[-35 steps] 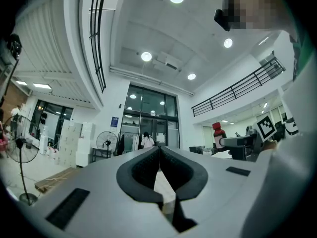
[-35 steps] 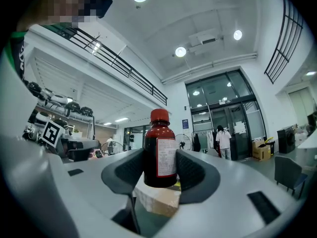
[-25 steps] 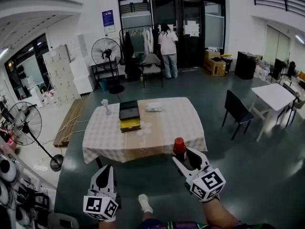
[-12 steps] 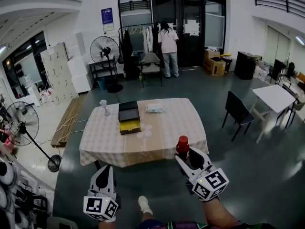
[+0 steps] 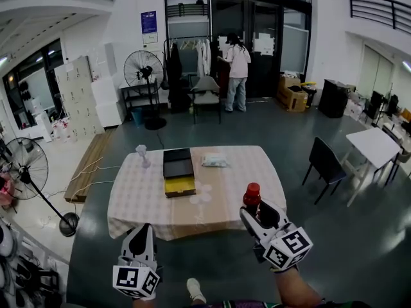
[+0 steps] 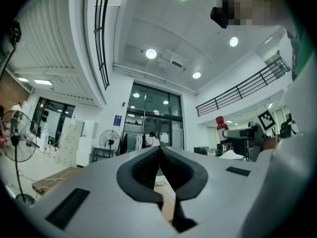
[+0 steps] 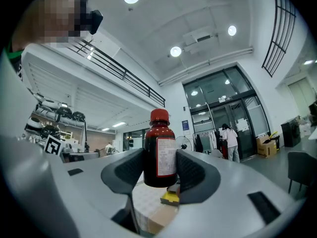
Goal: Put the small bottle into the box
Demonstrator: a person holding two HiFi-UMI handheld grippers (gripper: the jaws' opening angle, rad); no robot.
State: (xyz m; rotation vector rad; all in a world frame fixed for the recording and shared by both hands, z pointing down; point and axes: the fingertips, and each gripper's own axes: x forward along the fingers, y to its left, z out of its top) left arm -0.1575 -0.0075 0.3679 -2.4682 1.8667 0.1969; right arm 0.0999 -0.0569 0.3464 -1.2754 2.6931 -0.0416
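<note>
Standing ahead of you, beyond both grippers: table (image 5: 138, 197), covered by a checked cloth. On it, near the middle and toward the far edge: box (image 5: 179, 174), black far half, yellow near half. Just right of the box's far end: white packet (image 5: 214, 162). Your left gripper (image 5: 142, 228): held low at near left, short of the table, jaws pressed together with nothing between them. Your right gripper (image 5: 255, 212): at near right, showing against the table's near right corner, jaws pinching the small bottle (image 7: 159, 152). Small bottle: dark, red cap, white label, upright, well apart from the box.
</note>
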